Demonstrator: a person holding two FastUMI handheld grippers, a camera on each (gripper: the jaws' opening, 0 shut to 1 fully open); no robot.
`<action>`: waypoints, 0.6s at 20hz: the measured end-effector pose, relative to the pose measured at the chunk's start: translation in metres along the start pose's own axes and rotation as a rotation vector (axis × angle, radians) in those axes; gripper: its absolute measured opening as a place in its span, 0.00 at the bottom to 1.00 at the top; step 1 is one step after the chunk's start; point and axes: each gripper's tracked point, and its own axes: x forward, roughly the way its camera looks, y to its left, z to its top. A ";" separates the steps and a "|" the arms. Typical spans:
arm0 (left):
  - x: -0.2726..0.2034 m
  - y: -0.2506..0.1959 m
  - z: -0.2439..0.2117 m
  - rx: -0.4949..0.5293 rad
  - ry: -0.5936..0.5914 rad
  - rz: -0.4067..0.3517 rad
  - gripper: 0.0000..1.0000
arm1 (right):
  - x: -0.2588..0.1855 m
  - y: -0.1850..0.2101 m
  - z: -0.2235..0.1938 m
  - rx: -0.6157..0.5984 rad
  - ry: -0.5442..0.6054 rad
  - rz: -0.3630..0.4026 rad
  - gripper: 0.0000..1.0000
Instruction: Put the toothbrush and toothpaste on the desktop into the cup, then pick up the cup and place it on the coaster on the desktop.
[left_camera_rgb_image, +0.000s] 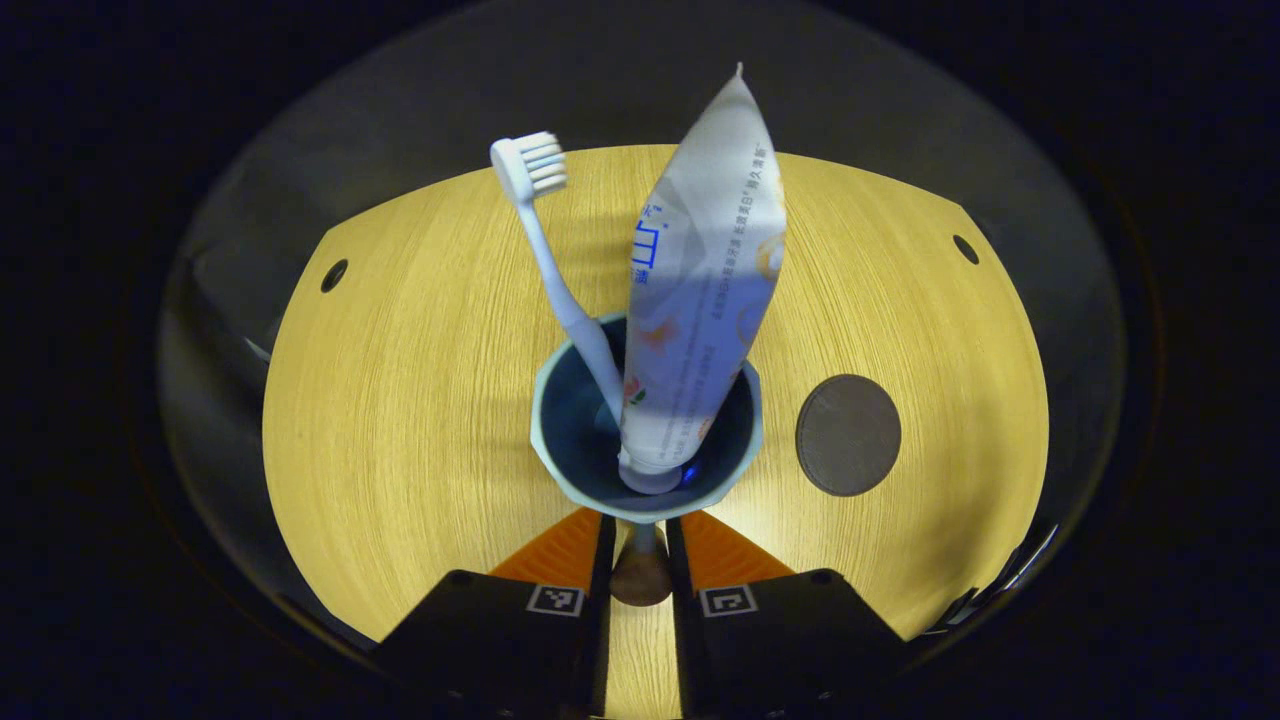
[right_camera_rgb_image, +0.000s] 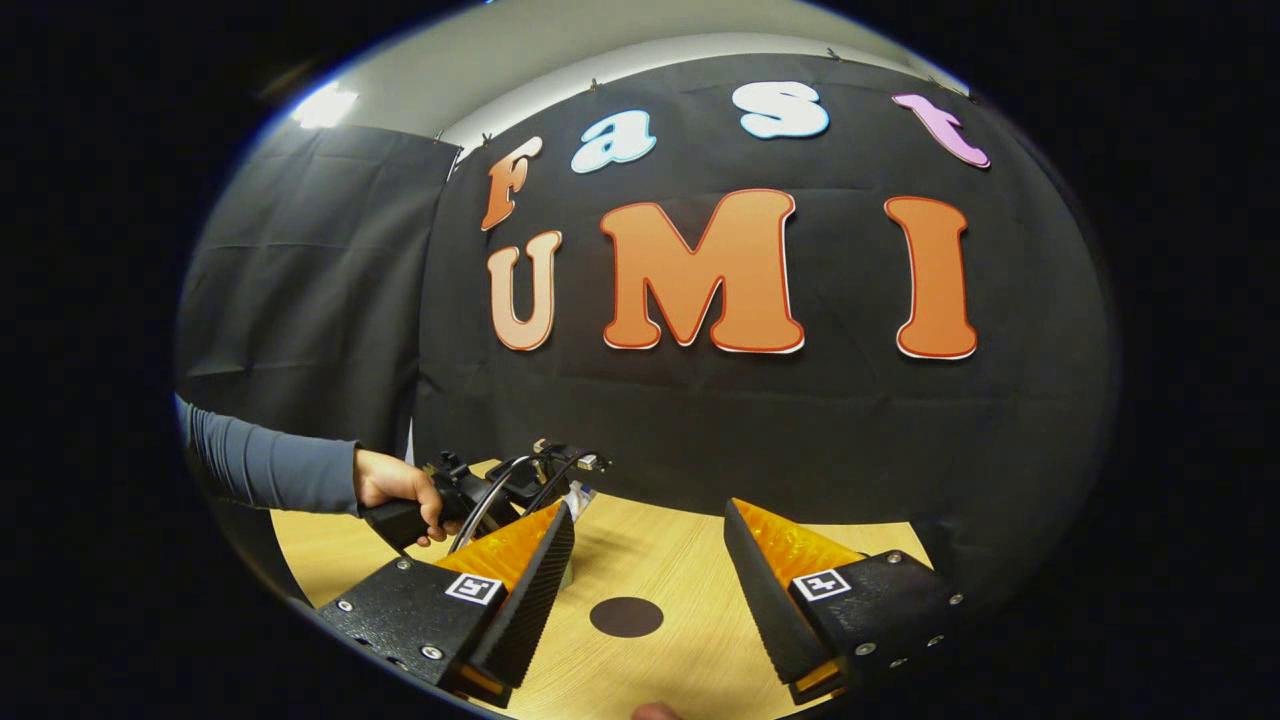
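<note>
A blue-grey cup (left_camera_rgb_image: 560, 440) is seen from above in the left gripper view, with a pale toothbrush (left_camera_rgb_image: 560, 270) and a white toothpaste tube (left_camera_rgb_image: 700, 280) standing in it. My left gripper (left_camera_rgb_image: 640, 525) is shut on the cup's near side, its fingers only a narrow gap apart. The round dark coaster (left_camera_rgb_image: 848, 435) lies on the wooden desktop (left_camera_rgb_image: 400, 400), right of the cup and apart from it. In the right gripper view, my right gripper (right_camera_rgb_image: 648, 505) hangs open over the desktop with nothing between its fingers. The coaster (right_camera_rgb_image: 626, 616) lies below and ahead of it. A hand (right_camera_rgb_image: 395, 485) holds the left gripper (right_camera_rgb_image: 500, 490) at the left.
The desktop (right_camera_rgb_image: 690, 560) ends at the booth's black cloth wall (right_camera_rgb_image: 300, 300) behind it. Small dark holes (left_camera_rgb_image: 334, 275) mark the desktop's far corners. A sleeved arm (right_camera_rgb_image: 265, 465) reaches in from the left in the right gripper view.
</note>
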 end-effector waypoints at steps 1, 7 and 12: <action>0.003 -0.004 0.001 0.000 0.002 0.004 0.27 | -0.003 -0.006 0.002 -0.012 -0.009 -0.031 0.90; 0.001 -0.001 0.004 -0.021 -0.062 0.001 0.20 | -0.018 -0.005 0.015 -0.022 -0.057 -0.076 0.85; -0.001 -0.002 0.010 -0.029 -0.110 0.000 0.21 | -0.038 -0.006 0.009 -0.021 -0.071 -0.100 0.90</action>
